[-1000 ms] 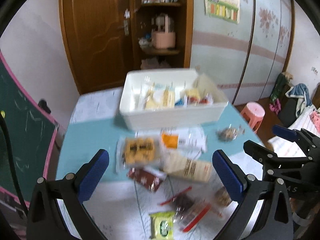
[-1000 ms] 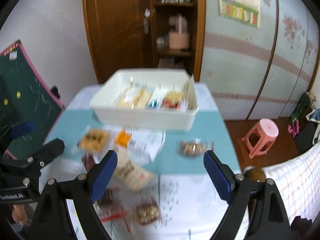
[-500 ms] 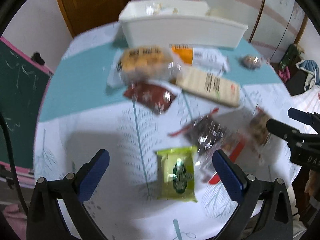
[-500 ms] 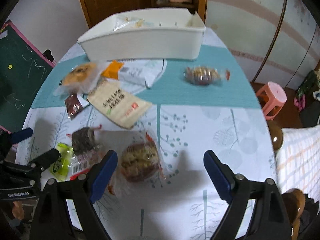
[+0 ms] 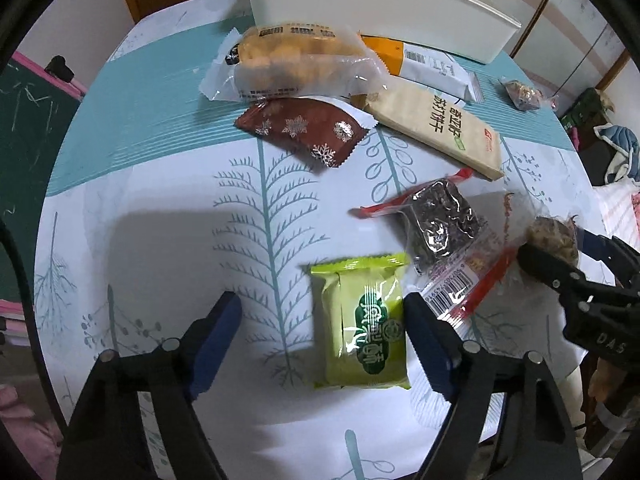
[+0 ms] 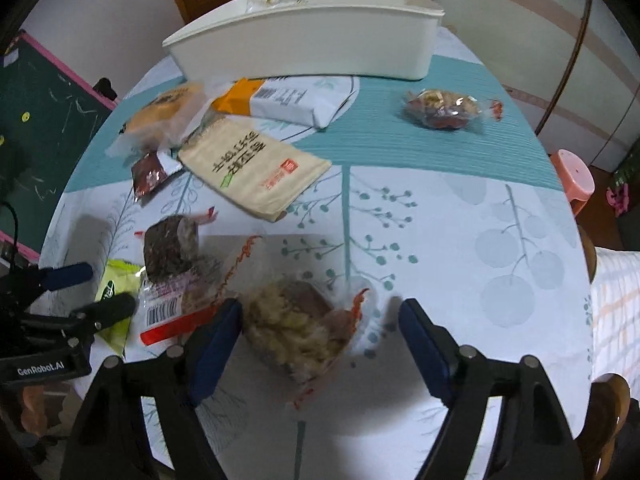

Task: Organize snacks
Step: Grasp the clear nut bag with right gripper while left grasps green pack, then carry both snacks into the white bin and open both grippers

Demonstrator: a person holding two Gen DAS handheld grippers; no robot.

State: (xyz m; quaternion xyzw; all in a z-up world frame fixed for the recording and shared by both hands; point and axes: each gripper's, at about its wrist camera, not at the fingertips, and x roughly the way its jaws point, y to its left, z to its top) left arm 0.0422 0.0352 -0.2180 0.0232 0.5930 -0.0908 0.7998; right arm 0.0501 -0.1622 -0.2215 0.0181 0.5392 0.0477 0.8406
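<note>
My left gripper (image 5: pixel 322 322) is open and low over the table, with a green snack packet (image 5: pixel 362 322) between its fingers, nearer the right finger. My right gripper (image 6: pixel 320 320) is open around a clear-wrapped pale crumbly cake (image 6: pixel 292 322). A dark cake in clear wrap (image 5: pixel 440 220) lies between the two packets. A white bin (image 6: pixel 308 40) stands at the table's far side. The left gripper's tips also show in the right wrist view (image 6: pixel 100 288).
Near the bin lie a yellow cake pack (image 5: pixel 296 60), a brown snowflake packet (image 5: pixel 304 130), a beige cracker pack (image 5: pixel 436 128), an orange-and-white pack (image 6: pixel 288 102) and a nut cake (image 6: pixel 440 110). A green chalkboard (image 6: pixel 36 120) stands left, a pink stool (image 6: pixel 572 172) right.
Both grippers have dropped from high above the table to just over it and moved toward the near edge. The left now brackets the green packet, the right the pale cake.
</note>
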